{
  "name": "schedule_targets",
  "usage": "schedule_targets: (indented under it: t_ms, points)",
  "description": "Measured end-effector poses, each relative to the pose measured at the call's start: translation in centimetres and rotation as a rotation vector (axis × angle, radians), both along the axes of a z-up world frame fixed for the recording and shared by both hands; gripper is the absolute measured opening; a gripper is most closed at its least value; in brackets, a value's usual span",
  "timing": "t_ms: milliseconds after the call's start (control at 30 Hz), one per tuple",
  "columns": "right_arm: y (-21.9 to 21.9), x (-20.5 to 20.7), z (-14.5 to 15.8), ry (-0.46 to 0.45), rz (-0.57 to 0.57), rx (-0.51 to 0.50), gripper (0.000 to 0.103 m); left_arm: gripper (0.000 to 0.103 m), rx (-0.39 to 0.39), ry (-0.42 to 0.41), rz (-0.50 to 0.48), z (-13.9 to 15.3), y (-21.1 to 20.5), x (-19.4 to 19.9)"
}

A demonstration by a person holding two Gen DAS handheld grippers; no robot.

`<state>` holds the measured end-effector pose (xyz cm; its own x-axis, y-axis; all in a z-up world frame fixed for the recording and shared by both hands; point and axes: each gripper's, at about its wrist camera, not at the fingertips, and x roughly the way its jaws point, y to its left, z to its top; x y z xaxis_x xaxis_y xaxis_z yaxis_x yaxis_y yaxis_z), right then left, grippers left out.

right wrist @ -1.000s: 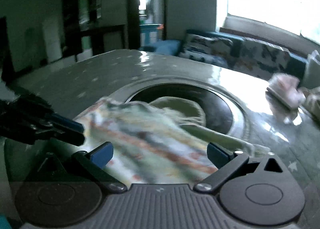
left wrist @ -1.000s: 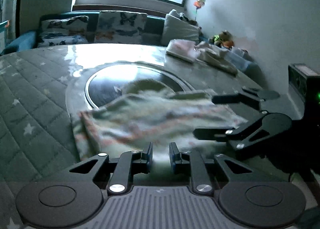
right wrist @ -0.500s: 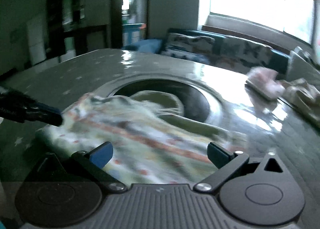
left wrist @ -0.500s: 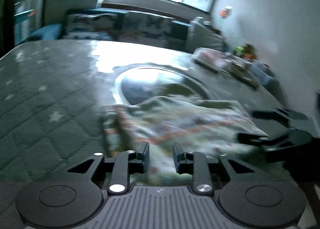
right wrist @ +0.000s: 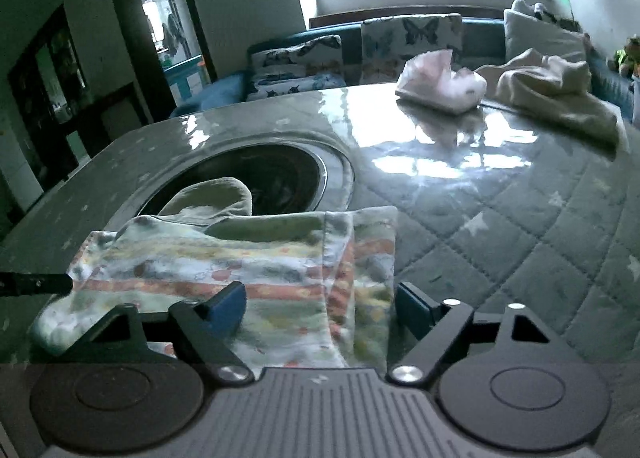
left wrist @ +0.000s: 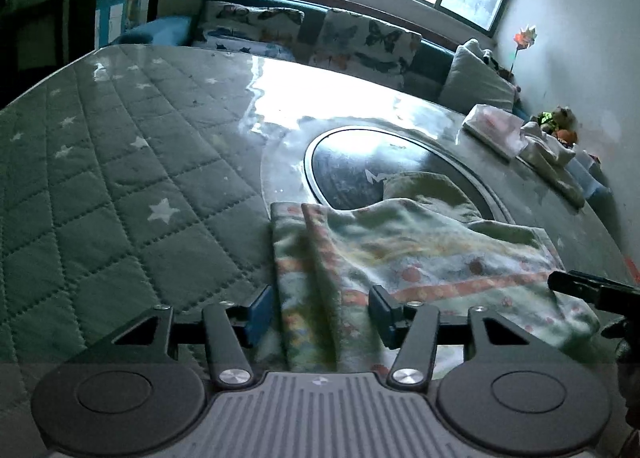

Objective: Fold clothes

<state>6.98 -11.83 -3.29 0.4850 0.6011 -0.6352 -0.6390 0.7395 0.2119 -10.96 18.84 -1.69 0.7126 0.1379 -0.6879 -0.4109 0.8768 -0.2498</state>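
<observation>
A pastel patterned garment [left wrist: 420, 258] with orange stripes lies folded on the quilted table, one sleeve draped over the dark round inset. My left gripper [left wrist: 320, 312] straddles its near left folded edge. The jaws are opening and the blue pads stand clear of the cloth. In the right wrist view the same garment [right wrist: 260, 270] lies under my right gripper [right wrist: 322, 308], whose jaws are closing around the right folded edge without pressing it. Each gripper's dark finger tip shows in the other's view, the right gripper [left wrist: 588, 290] and the left gripper [right wrist: 36, 284].
A folded pink garment [right wrist: 440, 89] and a cream one [right wrist: 556, 93] lie at the table's far side. A dark round inset [left wrist: 360, 165] sits mid-table. The star-quilted cover [left wrist: 120, 185] spreads left. A sofa with butterfly cushions [left wrist: 360, 41] stands behind, and a wall runs along the right.
My left jaws have spread from nearly shut to half apart over the garment's edge. The right jaws have narrowed. Both grippers rolled and shifted, and the garment now lies settled and flat.
</observation>
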Motion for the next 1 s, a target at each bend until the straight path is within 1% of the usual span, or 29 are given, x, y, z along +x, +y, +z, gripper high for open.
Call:
schedule_targets:
  t_ms: [67, 100, 167, 200, 233, 267, 300, 333, 367, 467, 500, 567, 733, 800, 833, 867, 933, 1000]
  points:
    - [0.0, 0.3, 0.0, 0.000, -0.009, 0.006, 0.078, 0.052, -0.005, 0.001, -0.002, 0.0, 0.1, 0.1]
    - [-0.1, 0.4, 0.0, 0.002, -0.015, 0.009, 0.076, 0.047, -0.007, 0.002, -0.002, 0.0, 0.1, 0.1]
    - [-0.1, 0.7, 0.1, 0.010, -0.025, 0.017, 0.067, 0.039, -0.017, 0.002, 0.004, 0.0, 0.2, 0.2]
    - [-0.1, 0.7, 0.1, 0.012, -0.024, 0.022, 0.063, 0.032, -0.026, 0.001, 0.005, 0.0, 0.4, 0.2]
    - [-0.1, 0.7, 0.0, 0.017, -0.020, 0.027, 0.054, 0.026, -0.043, -0.002, 0.007, -0.1, 0.5, 0.2]
    - [-0.1, 0.8, 0.1, 0.022, -0.018, 0.032, 0.047, 0.024, -0.054, -0.003, 0.007, -0.1, 0.6, 0.2]
    - [-0.1, 0.8, 0.1, 0.029, -0.019, 0.038, 0.043, 0.020, -0.066, -0.005, 0.008, 0.0, 0.6, 0.2]
    - [-0.1, 0.9, 0.1, 0.037, -0.019, 0.045, 0.035, 0.019, -0.077, -0.006, 0.009, 0.0, 0.7, 0.2]
    - [-0.2, 1.0, 0.1, 0.047, -0.017, 0.055, 0.030, 0.019, -0.087, -0.007, 0.010, 0.0, 0.7, 0.2]
    - [-0.5, 1.1, 0.1, 0.066, -0.013, 0.073, 0.029, 0.020, -0.091, -0.006, 0.017, 0.0, 0.8, 0.2]
    - [-0.5, 1.2, 0.0, 0.069, -0.012, 0.073, 0.029, 0.022, -0.092, -0.006, 0.019, 0.0, 0.9, 0.2]
    - [-0.5, 1.3, 0.0, 0.073, -0.008, 0.070, 0.029, 0.024, -0.090, -0.004, 0.024, 0.1, 0.8, 0.2]
    - [-0.1, 1.2, 0.0, 0.057, -0.010, 0.059, 0.032, 0.026, -0.078, -0.002, 0.026, 0.0, 0.7, 0.4]
    - [0.1, 0.9, 0.1, 0.030, -0.010, 0.035, 0.046, 0.026, -0.083, -0.003, 0.028, 0.0, 0.8, 0.4]
    - [0.3, 0.6, 0.2, 0.013, -0.010, 0.020, 0.055, 0.027, -0.082, -0.002, 0.029, 0.0, 0.8, 0.3]
    - [0.5, 0.3, 0.4, -0.004, -0.008, 0.007, 0.056, 0.029, -0.081, -0.002, 0.030, 0.1, 0.8, 0.3]
    - [0.9, -0.5, 1.0, -0.052, 0.014, -0.017, 0.056, 0.044, -0.070, 0.000, 0.035, 0.1, 0.8, 0.2]
    - [1.5, -1.5, 1.7, -0.103, 0.048, -0.043, 0.058, 0.049, -0.061, 0.003, 0.036, 0.2, 0.8, 0.0]
